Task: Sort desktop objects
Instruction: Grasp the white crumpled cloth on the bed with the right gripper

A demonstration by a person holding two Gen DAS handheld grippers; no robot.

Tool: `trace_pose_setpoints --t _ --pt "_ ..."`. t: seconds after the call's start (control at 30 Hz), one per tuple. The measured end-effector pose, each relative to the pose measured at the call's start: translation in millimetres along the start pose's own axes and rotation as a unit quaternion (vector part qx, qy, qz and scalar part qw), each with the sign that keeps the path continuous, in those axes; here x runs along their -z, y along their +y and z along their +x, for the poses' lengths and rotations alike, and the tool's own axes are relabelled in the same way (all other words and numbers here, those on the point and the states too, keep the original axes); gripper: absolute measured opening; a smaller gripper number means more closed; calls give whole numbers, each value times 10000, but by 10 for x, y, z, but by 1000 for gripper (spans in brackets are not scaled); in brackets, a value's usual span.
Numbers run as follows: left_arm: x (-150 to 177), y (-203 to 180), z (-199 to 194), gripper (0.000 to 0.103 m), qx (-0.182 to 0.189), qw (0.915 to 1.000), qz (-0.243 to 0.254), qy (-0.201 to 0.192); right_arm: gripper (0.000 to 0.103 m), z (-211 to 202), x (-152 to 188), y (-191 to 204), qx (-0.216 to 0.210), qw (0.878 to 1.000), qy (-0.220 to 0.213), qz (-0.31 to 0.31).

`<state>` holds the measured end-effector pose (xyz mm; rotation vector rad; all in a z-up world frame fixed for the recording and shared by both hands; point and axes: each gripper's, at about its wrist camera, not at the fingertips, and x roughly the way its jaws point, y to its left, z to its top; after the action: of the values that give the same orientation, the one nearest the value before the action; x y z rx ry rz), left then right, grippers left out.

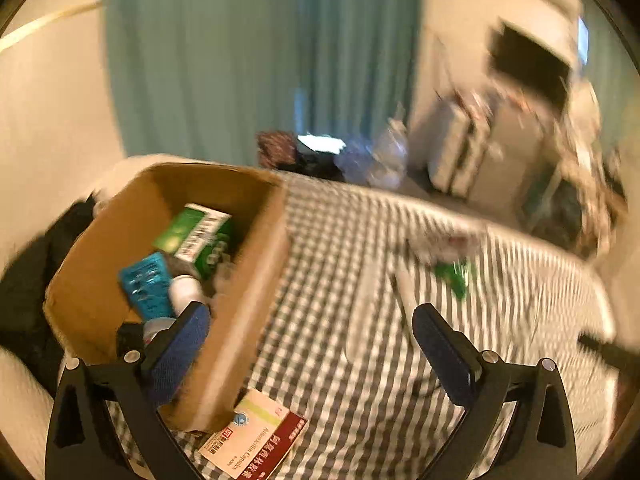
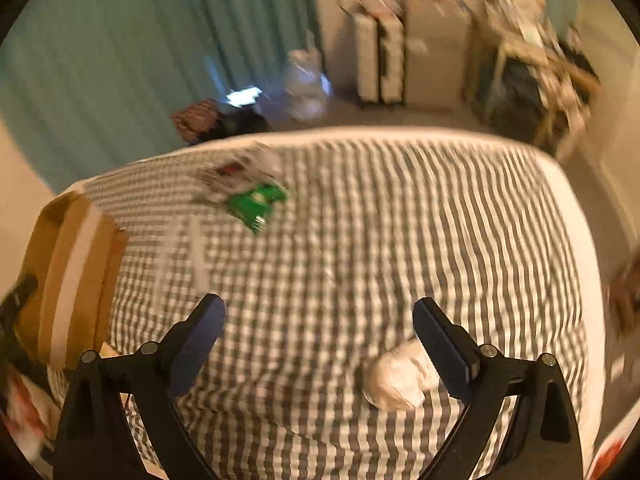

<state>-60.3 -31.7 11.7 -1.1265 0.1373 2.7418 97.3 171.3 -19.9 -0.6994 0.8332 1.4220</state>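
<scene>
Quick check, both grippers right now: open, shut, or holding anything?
Left gripper: open, holding nothing, its left finger over the cardboard box.
Right gripper: open, holding nothing, above the checked cloth.

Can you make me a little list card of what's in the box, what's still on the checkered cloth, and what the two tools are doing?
in box: green carton, blue packet, white bottle
beside box: red-and-white medicine carton
on cloth: green packet, white crumpled wad
left tool: open, empty
right tool: open, empty
</scene>
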Motion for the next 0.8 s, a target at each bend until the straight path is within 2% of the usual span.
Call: trace_pose_setpoints --t 0.07,0.13,0.23,0.3,0.43,0.53,0.6,0.63,0.67,0.73,0.8 --pt "49 -214 70 103 -118 9986 508 28 96 127 -15 -129 126 9995 227 179" --pt "99 -314 117 103 -117 9977 671 28 96 312 6 -225 357 9972 594 294" --pt "138 -427 275 103 160 9973 656 281 96 612 100 -392 541 9894 1237 538" --pt "152 -476 430 103 217 9972 553 446 96 762 189 -514 733 9815 1617 717" --pt "155 -561 723 103 358 9960 460 672 96 891 267 -560 829 9748 1937 733" --pt "183 -612 898 103 398 9953 498 728 95 1143 349 -582 946 9659 2320 649" --pt "204 -652 974 103 425 9940 592 811 91 1283 391 -573 1041 9599 2543 561" --pt "211 -665 997 103 436 9936 626 837 71 1308 392 -534 1110 9592 2563 438" --pt "220 -681 1020 103 450 9931 667 851 47 1292 372 -457 1162 9629 2425 233" --pt "233 -699 1055 103 499 9922 720 887 30 1250 344 -327 1140 9686 2207 -81" --pt "239 -702 1093 103 547 9916 733 919 17 1228 337 -186 898 9741 2039 -394"
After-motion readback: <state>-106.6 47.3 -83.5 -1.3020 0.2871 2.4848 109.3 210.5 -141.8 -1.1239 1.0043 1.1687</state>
